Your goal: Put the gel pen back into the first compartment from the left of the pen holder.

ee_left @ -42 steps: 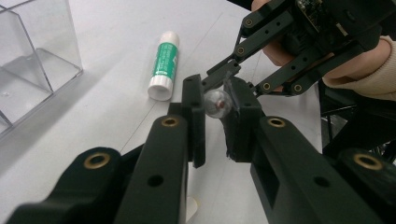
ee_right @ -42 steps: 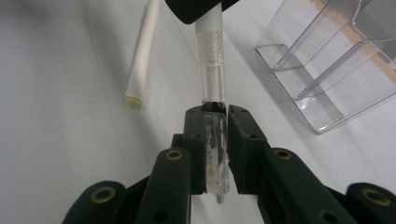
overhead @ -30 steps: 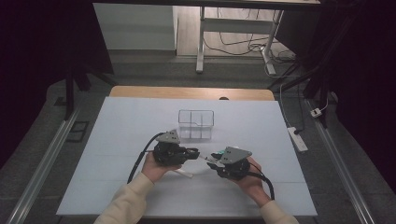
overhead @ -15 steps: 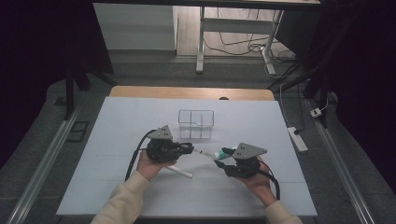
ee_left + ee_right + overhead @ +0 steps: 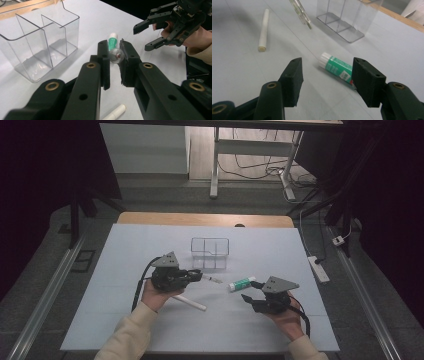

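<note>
Since the earlier frame, the right gripper (image 5: 250,292) has withdrawn from the glue stick (image 5: 242,283), which now lies on the table (image 5: 310,320) just ahead of its spread jaws. The left gripper (image 5: 114,55) pinches a clear pen (image 5: 211,279), held above the table, near the clear box (image 5: 210,252). A white stick (image 5: 188,302) lies below.
</note>
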`<action>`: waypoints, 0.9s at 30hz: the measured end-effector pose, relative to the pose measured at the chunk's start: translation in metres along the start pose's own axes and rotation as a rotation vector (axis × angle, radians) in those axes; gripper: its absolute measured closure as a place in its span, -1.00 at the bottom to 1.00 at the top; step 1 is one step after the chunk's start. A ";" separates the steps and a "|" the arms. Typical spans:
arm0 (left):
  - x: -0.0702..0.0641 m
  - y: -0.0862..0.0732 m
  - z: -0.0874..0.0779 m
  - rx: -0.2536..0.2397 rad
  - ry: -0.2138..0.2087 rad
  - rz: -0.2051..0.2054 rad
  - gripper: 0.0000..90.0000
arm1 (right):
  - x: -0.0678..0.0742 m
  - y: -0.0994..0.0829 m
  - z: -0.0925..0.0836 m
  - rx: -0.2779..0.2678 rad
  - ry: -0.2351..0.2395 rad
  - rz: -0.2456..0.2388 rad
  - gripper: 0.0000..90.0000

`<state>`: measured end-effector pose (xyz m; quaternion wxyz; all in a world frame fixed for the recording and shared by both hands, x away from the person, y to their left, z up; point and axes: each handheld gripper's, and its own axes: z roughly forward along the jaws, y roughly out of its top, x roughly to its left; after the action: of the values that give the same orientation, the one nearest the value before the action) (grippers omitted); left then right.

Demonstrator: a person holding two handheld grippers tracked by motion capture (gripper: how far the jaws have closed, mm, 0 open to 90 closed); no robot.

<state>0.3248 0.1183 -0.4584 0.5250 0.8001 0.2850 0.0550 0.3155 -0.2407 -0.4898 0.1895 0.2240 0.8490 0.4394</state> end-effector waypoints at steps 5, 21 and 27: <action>0.001 0.000 -0.004 -0.010 0.006 -0.003 0.77 | -0.004 -0.006 -0.005 0.001 -0.009 0.018 -0.09; 0.006 0.003 -0.016 -0.037 0.018 -0.013 0.77 | -0.009 -0.014 -0.007 0.032 -0.043 0.018 -0.12; 0.004 0.009 -0.024 -0.044 0.037 0.007 0.77 | -0.011 -0.014 -0.009 0.038 -0.059 0.016 -0.13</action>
<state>0.3226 0.1373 -0.4403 0.5370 0.7881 0.2907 0.0776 0.3172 -0.2600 -0.4953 0.2068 0.2471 0.8494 0.4180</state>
